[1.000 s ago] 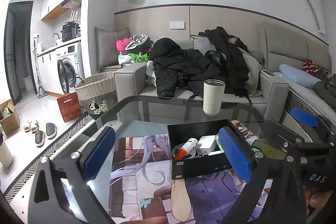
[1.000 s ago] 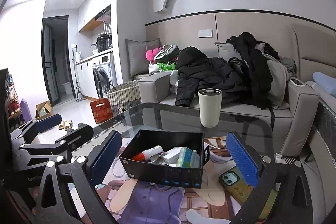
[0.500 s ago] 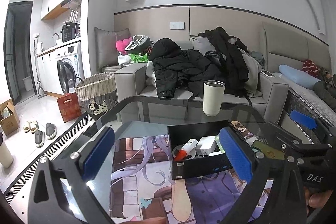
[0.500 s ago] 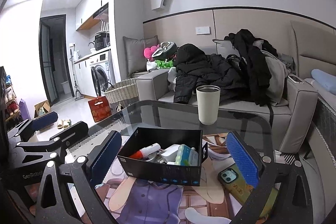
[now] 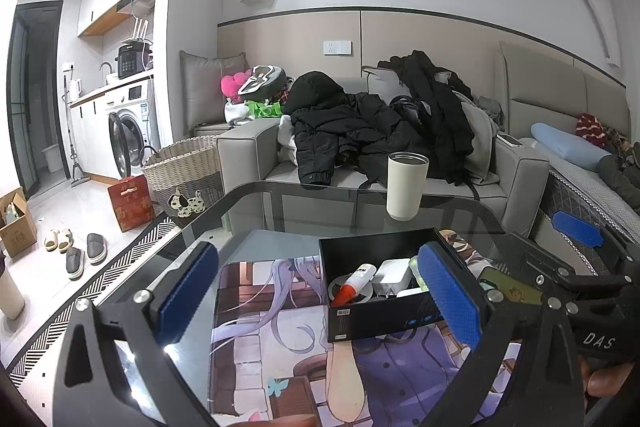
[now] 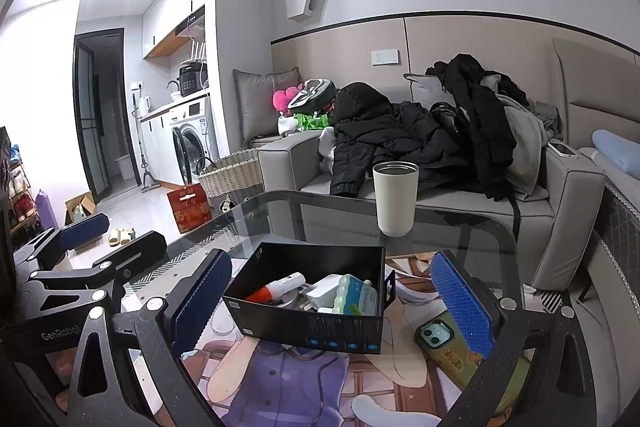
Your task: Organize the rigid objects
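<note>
A black open box [image 5: 384, 319] [image 6: 304, 323] sits on a printed mat on the glass table. It holds a red-capped white tube [image 6: 276, 289], a white charger [image 5: 394, 273] and a blue-green pack [image 6: 354, 295]. A phone in a yellow-green case [image 6: 452, 347] lies on the mat right of the box. My left gripper [image 5: 320, 299] is open and empty, above the mat, left of the box. My right gripper [image 6: 332, 307] is open and empty, its fingers either side of the box from the near side.
A white tumbler [image 5: 405, 185] [image 6: 395, 198] stands at the table's far edge. Behind it is a grey sofa [image 6: 568, 195] piled with black coats. A wicker basket [image 5: 184, 173] and a red bag [image 5: 131, 203] stand on the floor at left.
Both grippers stayed open and barely shifted. The right wrist view dropped slightly over the second, so the box and cup sit a little higher in frame.
</note>
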`<state>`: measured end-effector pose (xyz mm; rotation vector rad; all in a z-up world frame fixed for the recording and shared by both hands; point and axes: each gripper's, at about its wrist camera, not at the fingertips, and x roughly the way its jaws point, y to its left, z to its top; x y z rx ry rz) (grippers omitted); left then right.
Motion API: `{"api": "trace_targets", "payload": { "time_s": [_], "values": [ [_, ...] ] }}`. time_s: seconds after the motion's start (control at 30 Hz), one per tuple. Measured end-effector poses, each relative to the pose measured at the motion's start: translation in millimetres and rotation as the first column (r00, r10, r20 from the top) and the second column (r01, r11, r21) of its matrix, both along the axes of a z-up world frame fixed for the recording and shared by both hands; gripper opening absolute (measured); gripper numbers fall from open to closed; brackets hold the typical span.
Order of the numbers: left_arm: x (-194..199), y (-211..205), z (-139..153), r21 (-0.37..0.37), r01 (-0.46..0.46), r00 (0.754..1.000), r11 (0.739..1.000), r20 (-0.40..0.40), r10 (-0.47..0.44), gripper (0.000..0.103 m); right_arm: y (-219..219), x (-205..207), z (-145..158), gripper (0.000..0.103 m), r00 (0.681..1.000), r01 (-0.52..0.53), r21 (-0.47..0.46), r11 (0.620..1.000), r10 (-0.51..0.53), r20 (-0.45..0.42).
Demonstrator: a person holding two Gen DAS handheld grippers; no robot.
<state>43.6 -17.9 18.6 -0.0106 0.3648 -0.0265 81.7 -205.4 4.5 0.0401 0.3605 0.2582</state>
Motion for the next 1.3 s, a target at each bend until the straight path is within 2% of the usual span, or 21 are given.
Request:
{"api": "trace_targets", "payload": {
  "time_s": [1.3],
  "values": [
    [-0.3, -1.2, -3.6, -0.002, 0.0, 1.0, 1.0, -0.01, 0.0, 0.101, 0.2, 0.1, 1.3, 0.102, 1.0, 0.001, 0.002, 1.0, -0.001, -0.005]
  ]
}}
